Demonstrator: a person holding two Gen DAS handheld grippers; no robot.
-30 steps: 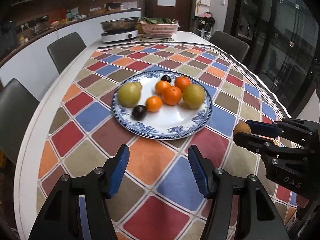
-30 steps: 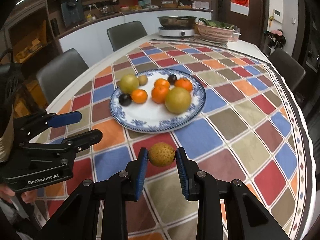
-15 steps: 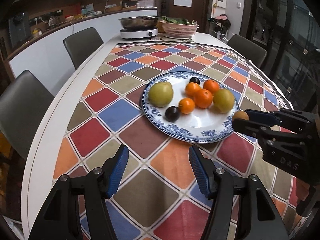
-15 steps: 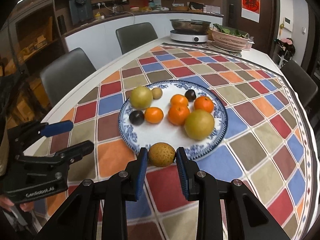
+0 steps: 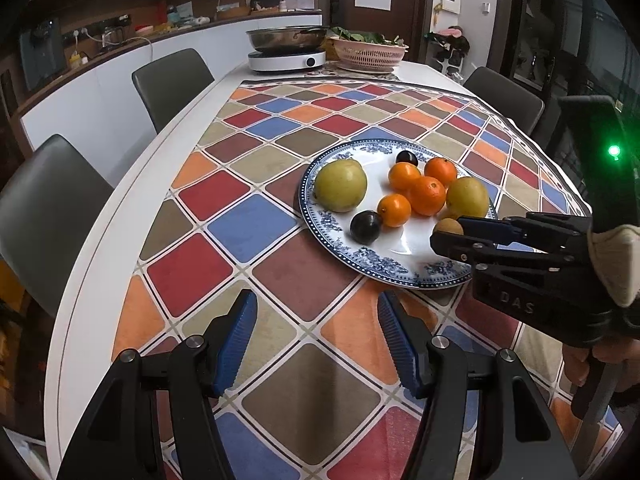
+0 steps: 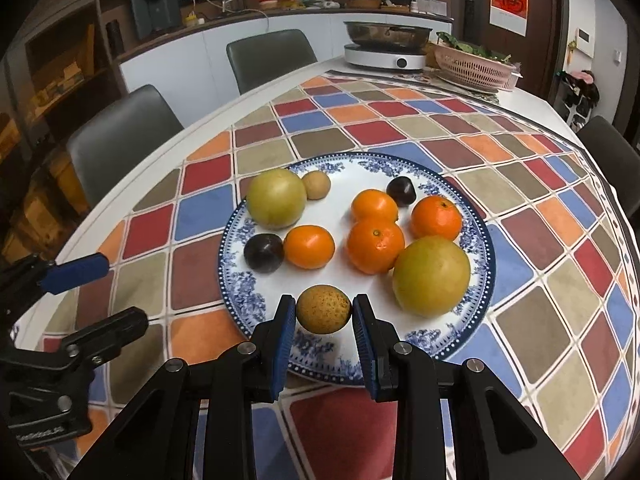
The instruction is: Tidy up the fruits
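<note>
Fruits are piling up on the blue-and-white plate (image 6: 486, 248): two big yellow-green ones, four oranges, two dark plums and one little brown fruit near its far edge. The right gripper (image 6: 323, 322) squeezes a small speckled brown fruit (image 6: 323, 309) between its blue pads. That fruit hangs over the near edge of the plate, where the white part is bare. The left gripper (image 5: 316, 332) has its fingers apart with nothing in them. It hovers over the checkered tablecloth (image 5: 224, 192), on the near side of the plate.

I think the job now is to set this fruit down. Go low first, so it does not drop and roll. Put it in the bare spot, away from the big yellow-green fruit (image 6: 431, 276). Then open the pads slowly and lift straight up.
</note>
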